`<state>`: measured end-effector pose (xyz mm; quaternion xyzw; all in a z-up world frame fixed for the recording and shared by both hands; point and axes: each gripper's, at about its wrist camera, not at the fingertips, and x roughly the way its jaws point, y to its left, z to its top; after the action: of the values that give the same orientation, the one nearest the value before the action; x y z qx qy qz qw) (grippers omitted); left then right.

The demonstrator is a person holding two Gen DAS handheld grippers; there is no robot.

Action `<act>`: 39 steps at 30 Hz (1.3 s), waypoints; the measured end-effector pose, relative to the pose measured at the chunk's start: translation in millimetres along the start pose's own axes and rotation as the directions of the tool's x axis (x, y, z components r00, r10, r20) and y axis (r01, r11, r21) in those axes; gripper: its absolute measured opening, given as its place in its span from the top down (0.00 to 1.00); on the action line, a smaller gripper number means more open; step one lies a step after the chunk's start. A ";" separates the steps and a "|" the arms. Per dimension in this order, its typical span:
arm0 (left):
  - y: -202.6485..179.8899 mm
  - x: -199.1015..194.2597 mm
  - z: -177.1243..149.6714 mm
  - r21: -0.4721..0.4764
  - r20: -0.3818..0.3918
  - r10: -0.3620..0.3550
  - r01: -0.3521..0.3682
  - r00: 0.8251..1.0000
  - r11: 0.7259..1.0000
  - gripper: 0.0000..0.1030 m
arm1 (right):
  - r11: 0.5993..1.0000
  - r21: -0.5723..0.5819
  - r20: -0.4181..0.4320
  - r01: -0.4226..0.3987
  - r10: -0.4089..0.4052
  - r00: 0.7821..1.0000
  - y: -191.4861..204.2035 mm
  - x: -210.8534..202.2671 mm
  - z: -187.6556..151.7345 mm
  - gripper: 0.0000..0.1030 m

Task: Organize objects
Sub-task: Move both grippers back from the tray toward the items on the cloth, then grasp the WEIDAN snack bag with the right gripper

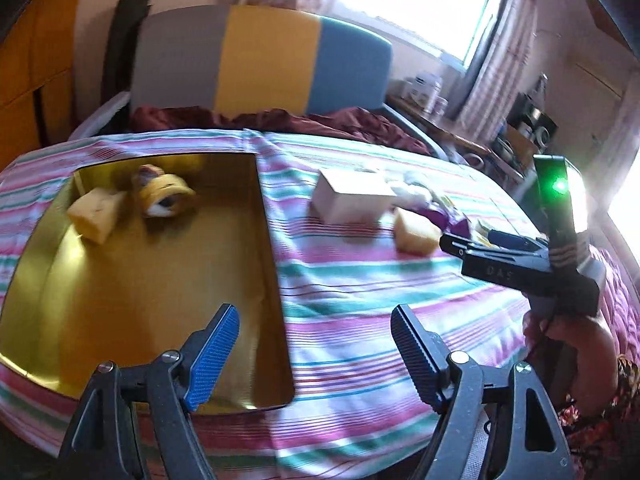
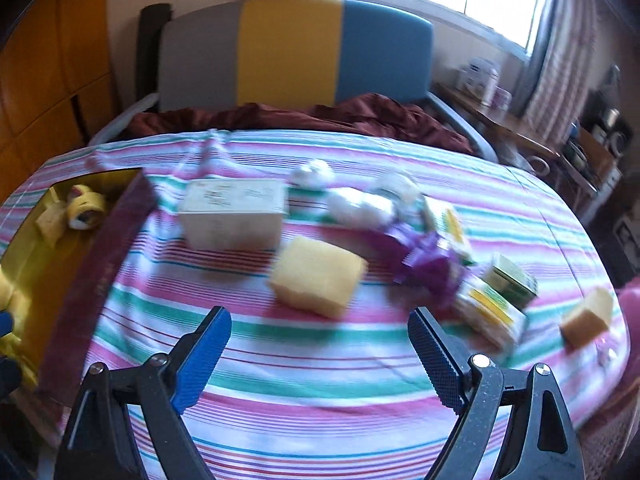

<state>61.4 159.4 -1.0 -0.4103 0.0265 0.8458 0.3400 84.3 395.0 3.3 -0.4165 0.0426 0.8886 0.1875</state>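
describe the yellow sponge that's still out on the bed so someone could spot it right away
Start at the striped bedspread and find the pale rectangular box near its middle. Just in front of that box lies the yellow sponge, a soft porous block. Unlike the purple wrapper and printed packets to its right, it is plain yellow with no print.

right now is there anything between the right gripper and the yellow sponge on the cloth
No. In the right wrist view, only bare striped cloth lies between the open right gripper and the yellow sponge; the cream box sits behind it.
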 end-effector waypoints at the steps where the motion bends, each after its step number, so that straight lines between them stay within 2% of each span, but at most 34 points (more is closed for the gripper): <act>1: -5.1 2.3 0.1 0.011 -0.006 -0.005 0.005 1.000 1.000 0.23 | 1.000 0.013 -0.003 0.002 -0.002 1.000 -6.5 0.7 -1.0 0.12; 4: -21.8 9.7 -0.4 0.043 -0.024 -0.020 0.021 1.000 0.999 0.23 | 0.999 0.049 -0.015 0.005 -0.004 1.000 -28.4 3.5 -3.2 0.12; 9: -41.6 25.6 0.0 0.077 -0.066 -0.038 0.043 0.997 0.996 0.23 | 0.997 0.039 -0.023 0.065 -0.064 0.998 -66.2 9.1 -2.7 0.12; 18: -69.3 52.4 5.7 0.108 -0.109 -0.067 0.078 0.992 0.991 0.23 | 0.971 -0.078 -0.036 0.224 -0.227 0.973 -133.4 28.4 3.1 0.13; 22: -79.9 64.2 8.9 0.126 -0.125 -0.070 0.086 0.990 0.988 0.23 | 0.967 -0.080 -0.047 0.243 -0.247 0.968 -152.2 40.3 1.9 0.13; 25: -86.7 73.8 10.7 0.130 -0.141 -0.079 0.097 0.987 0.987 0.23 | 0.977 -0.063 -0.076 0.204 -0.209 0.975 -161.8 51.8 0.0 0.13; 29: -93.6 84.7 11.2 0.134 -0.155 -0.090 0.111 0.984 0.985 0.23 | 0.997 0.015 -0.146 0.078 -0.075 0.986 -176.2 68.4 -0.1 0.16; 32: -97.8 91.3 10.5 0.141 -0.168 -0.095 0.120 0.981 0.983 0.23 | 0.999 0.047 -0.185 0.000 0.009 0.983 -181.9 81.6 0.4 0.22; 35: -100.8 97.3 11.2 0.147 -0.172 -0.092 0.118 0.981 0.982 0.23 | 0.999 0.034 -0.206 -0.022 0.029 0.978 -182.2 93.6 3.3 0.21; 39: -101.6 104.4 12.8 0.140 -0.178 -0.091 0.117 0.980 0.983 0.23 | 1.000 -0.005 -0.221 -0.019 0.017 0.975 -176.5 99.6 4.2 0.21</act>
<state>68.3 299.3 -43.0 -0.4555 0.0977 0.7841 0.4101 88.3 589.0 -55.1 -0.5132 0.0638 0.8385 0.1719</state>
